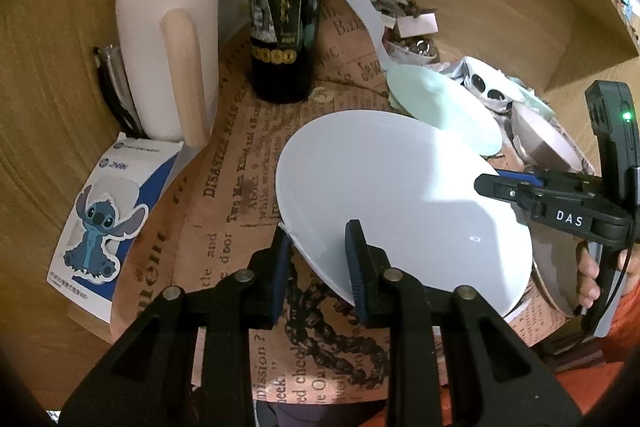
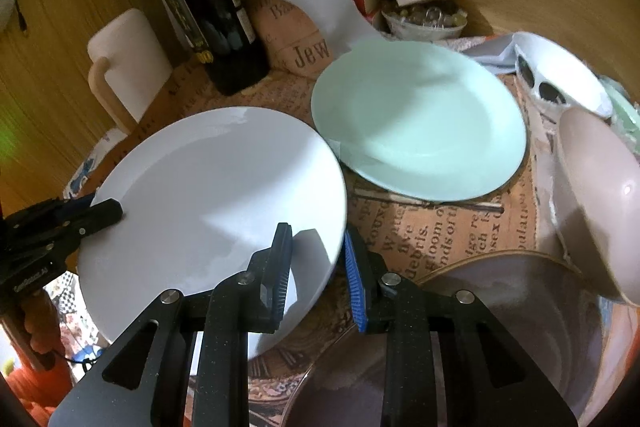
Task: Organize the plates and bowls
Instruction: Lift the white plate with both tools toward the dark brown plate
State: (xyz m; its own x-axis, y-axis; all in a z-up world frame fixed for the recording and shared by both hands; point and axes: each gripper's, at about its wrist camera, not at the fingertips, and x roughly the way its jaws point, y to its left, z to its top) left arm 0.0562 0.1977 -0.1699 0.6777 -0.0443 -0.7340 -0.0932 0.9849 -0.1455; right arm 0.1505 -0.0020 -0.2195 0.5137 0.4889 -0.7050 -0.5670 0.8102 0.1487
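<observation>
White plate [image 1: 404,199] centre frame, tilted, held at both rims. Left gripper [image 1: 318,267] pinching its near edge, lower centre. Right gripper [image 2: 316,267] pinching the opposite rim, lower centre of right view. Mint plate [image 2: 420,123] upper right on newsprint cloth [image 2: 432,227], wine bottle [image 1: 284,7] top centre.

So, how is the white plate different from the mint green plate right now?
The white plate is tilted, with its edge lifted, while the mint green plate lies flat on the newspaper-print cloth. The white plate is held at opposite rims by the left tool and the right tool; nothing holds the mint green plate. Both are round, plain and empty.
</observation>
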